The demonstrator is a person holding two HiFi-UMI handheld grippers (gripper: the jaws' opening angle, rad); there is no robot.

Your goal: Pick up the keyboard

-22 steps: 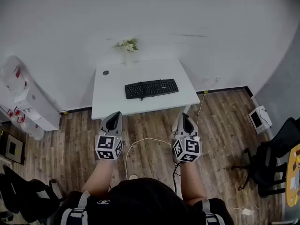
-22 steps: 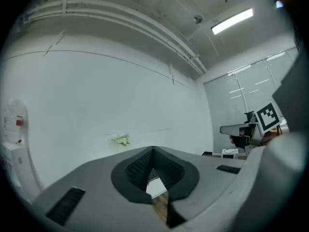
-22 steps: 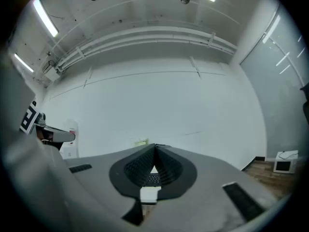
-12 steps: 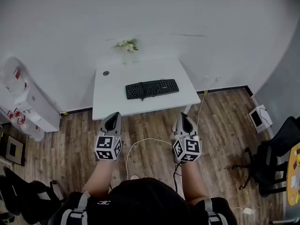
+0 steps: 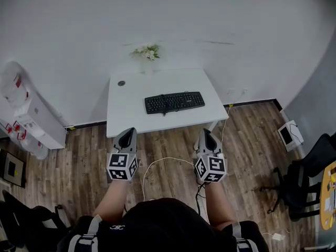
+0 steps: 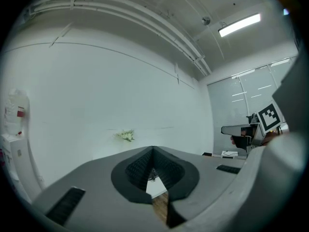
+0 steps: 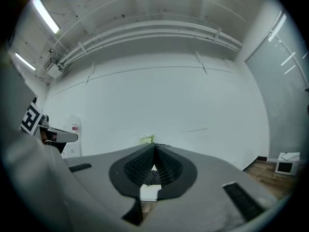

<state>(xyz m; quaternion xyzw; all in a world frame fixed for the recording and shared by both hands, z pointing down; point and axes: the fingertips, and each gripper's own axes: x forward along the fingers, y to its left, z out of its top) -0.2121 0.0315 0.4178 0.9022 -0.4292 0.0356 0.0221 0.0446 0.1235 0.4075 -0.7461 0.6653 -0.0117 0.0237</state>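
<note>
The keyboard [image 5: 175, 103] is black and lies flat on the white bench [image 5: 131, 109], a little right of the middle, with its long side running along the bench's width. Nothing touches it. A small bunch of flowers [image 5: 147, 52] stands at the back edge of the bench, against the white wall [image 5: 210, 20].

Both grippers are held level over the wooden floor [image 5: 252, 146], short of the bench's front edge and well apart from the keyboard. The left gripper [image 5: 127, 132] points at the bench's left front part and the right gripper [image 5: 206, 132] at its right front corner. A white cable [image 5: 160, 159] curves over the floor between them.

In the left gripper view, the left gripper [image 6: 153, 151] has its jaws pressed together with nothing between them. Only a sliver of bench and floor shows below the tips, and the flowers [image 6: 126, 136] sit ahead at the wall. In the right gripper view, the right gripper [image 7: 154, 148] likewise has its jaws clenched on nothing. A dark ribbed patch low in the gap behind its tips may be the keyboard [image 7: 150, 177], but too little of it shows to be sure.

A water dispenser [image 5: 32, 114] stands by the wall to the left of the bench, and a black chair [image 5: 310, 177] stands at the far right.
</note>
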